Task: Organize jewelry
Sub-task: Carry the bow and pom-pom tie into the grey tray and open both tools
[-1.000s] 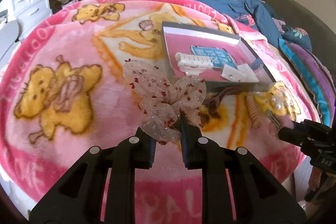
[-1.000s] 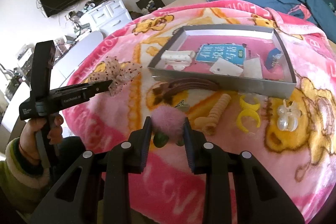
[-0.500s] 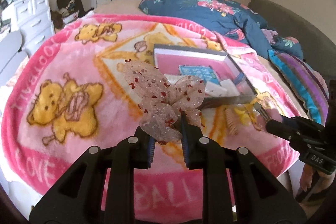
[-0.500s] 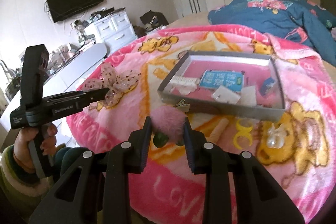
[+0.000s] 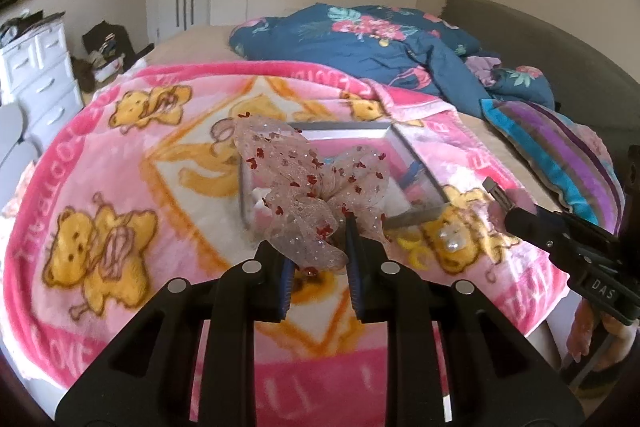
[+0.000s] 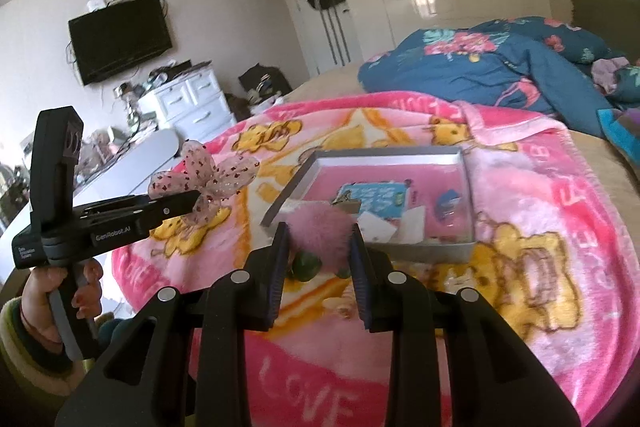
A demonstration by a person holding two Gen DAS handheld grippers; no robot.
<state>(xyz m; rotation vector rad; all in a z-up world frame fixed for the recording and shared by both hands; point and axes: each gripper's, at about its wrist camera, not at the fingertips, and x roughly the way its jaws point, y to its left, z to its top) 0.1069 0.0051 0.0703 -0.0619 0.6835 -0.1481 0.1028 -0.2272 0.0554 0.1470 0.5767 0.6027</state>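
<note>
A sheer pink bow (image 5: 308,183) dotted with small red shapes is clamped between the fingers of the left gripper (image 5: 318,247) and is held in the air on the near side of the grey tray (image 5: 420,163), well above the pink bear-print blanket (image 5: 120,195). In the right wrist view the same bow (image 6: 208,175) is seen at the tip of the left gripper (image 6: 188,201), to the left of the tray (image 6: 288,195) and clear of it.

A fluffy pink pom-pom (image 6: 320,231) with green pieces beneath it is pinched between the fingers of the right gripper (image 6: 318,247), and it is held just in front of the tray's near wall. Inside the tray a blue printed card (image 6: 372,195), white cards (image 6: 376,227) and a small blue clip (image 6: 446,201) are seen lying on the pink floor.

On the blanket, just outside the tray's near right corner, a yellow clip (image 5: 412,247) and a clear clip (image 5: 450,241) are seen. A blue floral duvet (image 5: 360,43) is bunched up beyond the tray.
</note>
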